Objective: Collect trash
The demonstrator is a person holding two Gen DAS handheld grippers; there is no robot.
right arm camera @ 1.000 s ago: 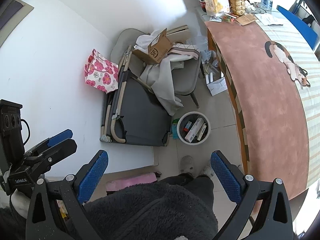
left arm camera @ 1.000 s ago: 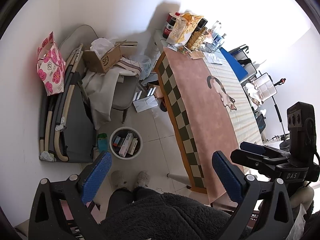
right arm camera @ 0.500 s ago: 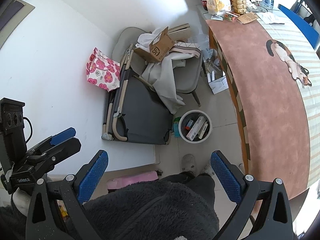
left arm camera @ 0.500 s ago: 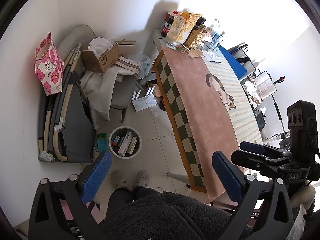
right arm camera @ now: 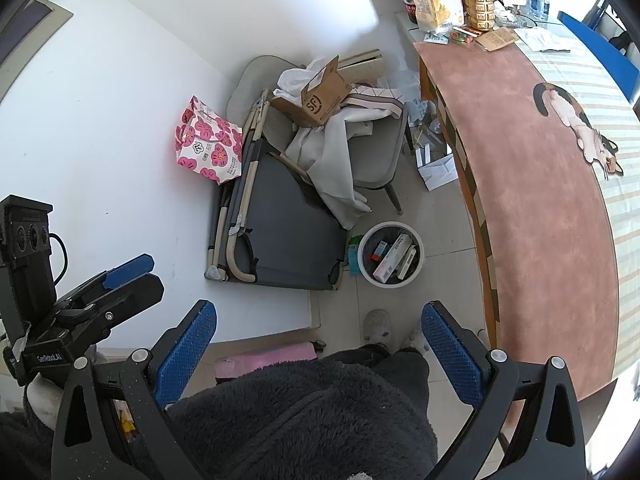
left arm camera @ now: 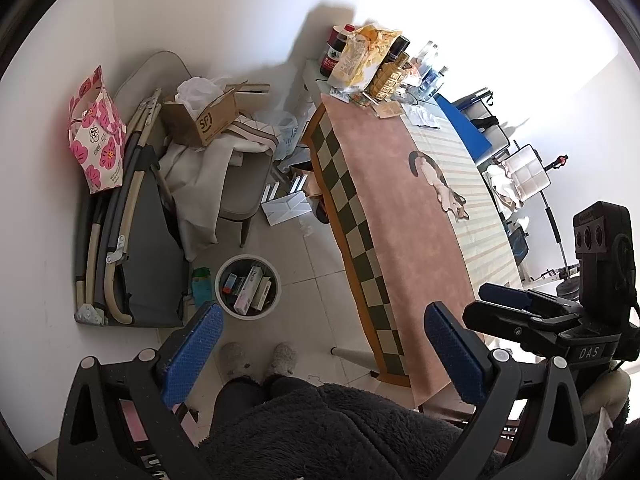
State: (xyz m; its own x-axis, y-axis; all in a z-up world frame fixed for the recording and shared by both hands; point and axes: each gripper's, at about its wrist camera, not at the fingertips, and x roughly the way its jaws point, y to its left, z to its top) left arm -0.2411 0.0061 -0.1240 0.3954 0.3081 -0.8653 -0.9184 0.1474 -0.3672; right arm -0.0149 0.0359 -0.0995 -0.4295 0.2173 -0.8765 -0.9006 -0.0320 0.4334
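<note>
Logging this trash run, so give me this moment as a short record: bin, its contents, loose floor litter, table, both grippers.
bin: round white waste bin on the tiled floor, beside the folded grey cot
bin contents: several small cardboard boxes, not full
floor litter: white folded paper packaging by the table's edge; green packet beside the bin
table: long table with pink checker-edged cloth, clutter at the far end
left gripper: open, empty, held high
right gripper: open, empty, held high
</note>
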